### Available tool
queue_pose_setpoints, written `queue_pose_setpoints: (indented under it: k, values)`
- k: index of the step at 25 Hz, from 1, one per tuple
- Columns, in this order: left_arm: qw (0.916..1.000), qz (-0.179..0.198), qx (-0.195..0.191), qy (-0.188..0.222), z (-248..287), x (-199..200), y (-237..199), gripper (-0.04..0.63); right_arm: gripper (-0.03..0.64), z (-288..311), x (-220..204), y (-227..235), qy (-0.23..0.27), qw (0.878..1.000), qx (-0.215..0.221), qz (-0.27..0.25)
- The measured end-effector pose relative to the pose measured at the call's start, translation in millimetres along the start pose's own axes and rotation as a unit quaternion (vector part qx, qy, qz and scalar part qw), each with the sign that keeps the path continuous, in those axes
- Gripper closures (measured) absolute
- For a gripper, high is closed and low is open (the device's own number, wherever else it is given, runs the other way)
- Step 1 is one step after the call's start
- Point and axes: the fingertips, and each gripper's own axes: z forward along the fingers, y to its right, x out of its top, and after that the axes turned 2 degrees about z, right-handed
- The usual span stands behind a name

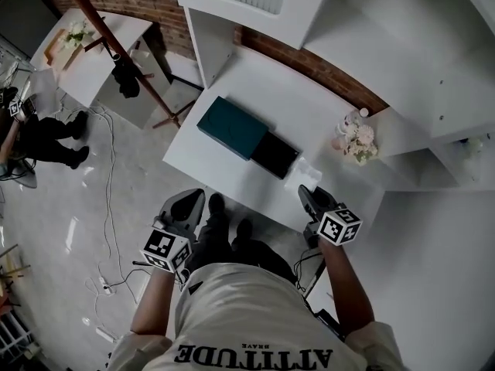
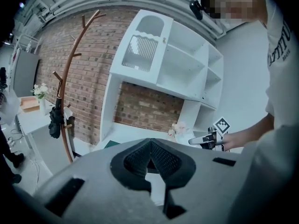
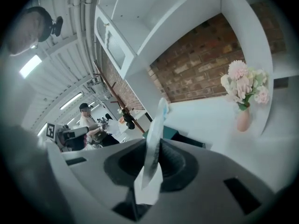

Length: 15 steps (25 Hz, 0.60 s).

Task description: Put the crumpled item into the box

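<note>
On the white table (image 1: 232,76) lies a teal box lid (image 1: 230,127), and beside it the open black box (image 1: 274,154). My right gripper (image 1: 306,192) hovers at the table's front edge, just right of the box, shut on a crumpled white item (image 1: 302,175). In the right gripper view the crumpled white item (image 3: 154,141) stands pinched upright between the pads, with the teal box (image 3: 163,133) beyond it. My left gripper (image 1: 184,205) hangs over the floor in front of the table. In the left gripper view its pads (image 2: 161,157) meet with nothing between them.
A vase of pink flowers (image 1: 353,139) stands at the table's right, close to the white shelf unit (image 1: 433,68). A wooden coat rack (image 1: 116,52) and a second white table (image 1: 93,60) are to the left. A person (image 1: 42,137) sits at far left. Cables (image 1: 108,176) lie on the floor.
</note>
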Motion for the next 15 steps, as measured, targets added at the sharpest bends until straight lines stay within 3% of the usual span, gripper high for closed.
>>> queue_pose_setpoints:
  k: [8,15]
  values:
    - [0.9986,-0.002,-0.044,-0.030,39,-8,-45,0.570,0.541,60,-6,23,-0.035,0.998,-0.046,0.028]
    - [0.9949,-0.003,-0.092,-0.043,68,-10,-59,0.569,0.541,114,-22,48,-0.073,0.992,-0.081,0.062]
